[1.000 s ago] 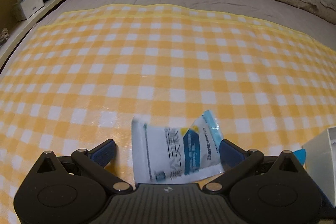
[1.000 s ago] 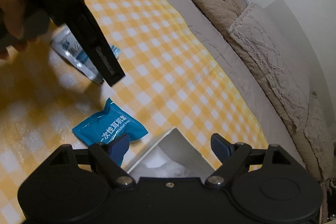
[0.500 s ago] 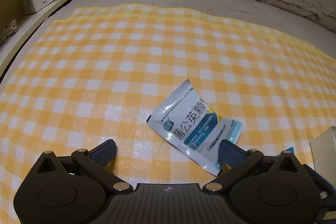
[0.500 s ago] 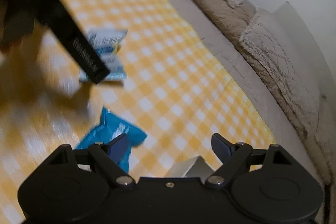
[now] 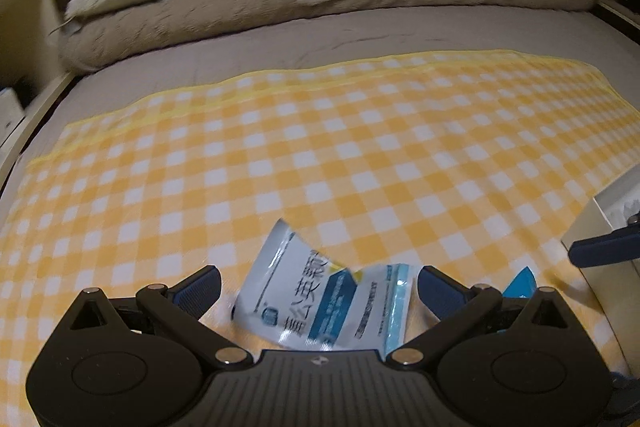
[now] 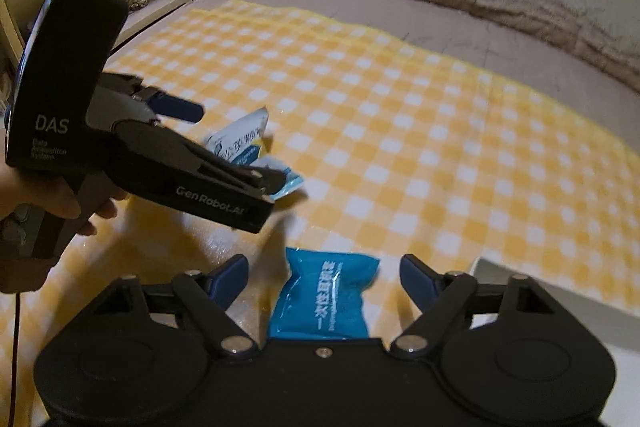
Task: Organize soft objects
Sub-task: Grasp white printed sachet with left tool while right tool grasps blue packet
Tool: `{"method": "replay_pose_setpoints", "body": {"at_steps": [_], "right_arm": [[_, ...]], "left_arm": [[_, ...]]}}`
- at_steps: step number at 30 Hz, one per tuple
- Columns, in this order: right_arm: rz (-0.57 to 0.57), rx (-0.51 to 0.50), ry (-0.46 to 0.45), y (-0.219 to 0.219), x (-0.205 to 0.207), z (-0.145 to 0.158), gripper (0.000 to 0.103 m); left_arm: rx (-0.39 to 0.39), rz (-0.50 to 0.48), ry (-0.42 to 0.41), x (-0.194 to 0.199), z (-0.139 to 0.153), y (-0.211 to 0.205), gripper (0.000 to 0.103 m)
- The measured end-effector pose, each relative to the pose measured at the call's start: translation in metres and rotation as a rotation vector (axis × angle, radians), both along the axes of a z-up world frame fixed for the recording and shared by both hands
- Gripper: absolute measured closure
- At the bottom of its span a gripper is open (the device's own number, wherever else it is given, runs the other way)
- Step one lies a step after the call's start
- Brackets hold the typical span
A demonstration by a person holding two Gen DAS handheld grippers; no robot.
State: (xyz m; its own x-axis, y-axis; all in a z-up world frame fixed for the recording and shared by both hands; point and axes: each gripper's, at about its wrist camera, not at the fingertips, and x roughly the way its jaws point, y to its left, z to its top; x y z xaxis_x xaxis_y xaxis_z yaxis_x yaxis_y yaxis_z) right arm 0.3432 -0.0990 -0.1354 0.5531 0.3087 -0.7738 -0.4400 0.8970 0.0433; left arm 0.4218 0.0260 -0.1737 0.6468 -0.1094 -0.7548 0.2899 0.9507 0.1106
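Low in both wrist views, each gripper straddles its pick: left gripper point(image 5: 318, 287), jaws spread, brackets the crumpled white-and-blue foil sachet point(image 5: 320, 307); right gripper point(image 6: 324, 277), jaws wide and just narrowing, brackets the blue plastic pouch point(image 6: 324, 295). Neither touches yet. Both packets lie on the yellow checked cloth point(image 6: 400, 115), near the white box point(image 5: 600, 227), probably their bin.

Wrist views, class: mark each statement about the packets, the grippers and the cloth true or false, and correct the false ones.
1. The white sachet lies between the left gripper fingers, which stand apart from it. True.
2. The blue packet is clamped in the right gripper. False: the jaws are open, with gaps on both sides of the packet.
3. Both packets lie on a yellow checked cloth. True.
4. The white box sits on the far left of the cloth in the left wrist view. False: it is at the right edge.
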Motion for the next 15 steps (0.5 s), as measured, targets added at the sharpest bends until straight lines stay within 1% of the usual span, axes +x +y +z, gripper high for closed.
{"method": "replay_pose_setpoints", "body": {"at_steps": [3,7,8,11,12,15], "right_arm": [[-0.014,0.023,0.026,0.000,0.002,-0.006,0.022],[-0.066,0.101,0.093,-0.002,0.005,-0.014,0.025],[-0.074,0.105,0.103,0.000,0.005,-0.017,0.026],[-0.079,0.065,0.087,0.006,0.003,-0.022,0.028],[-0.079,0.055,0.081,0.006,0.003,-0.022,0.029],[-0.074,0.029,0.075,0.006,0.004,-0.024,0.034]], "left_arm": [[0.001,-0.046,-0.008,-0.001,-0.006,-0.006,0.000],[0.037,-0.077,0.007,0.000,-0.016,-0.012,0.000],[0.047,-0.081,0.013,0.000,-0.018,-0.013,0.000],[0.080,-0.092,0.028,0.002,-0.024,-0.013,0.000],[0.078,-0.096,0.029,0.001,-0.025,-0.012,0.000],[0.037,-0.082,0.043,0.002,-0.027,-0.007,0.000]]}}
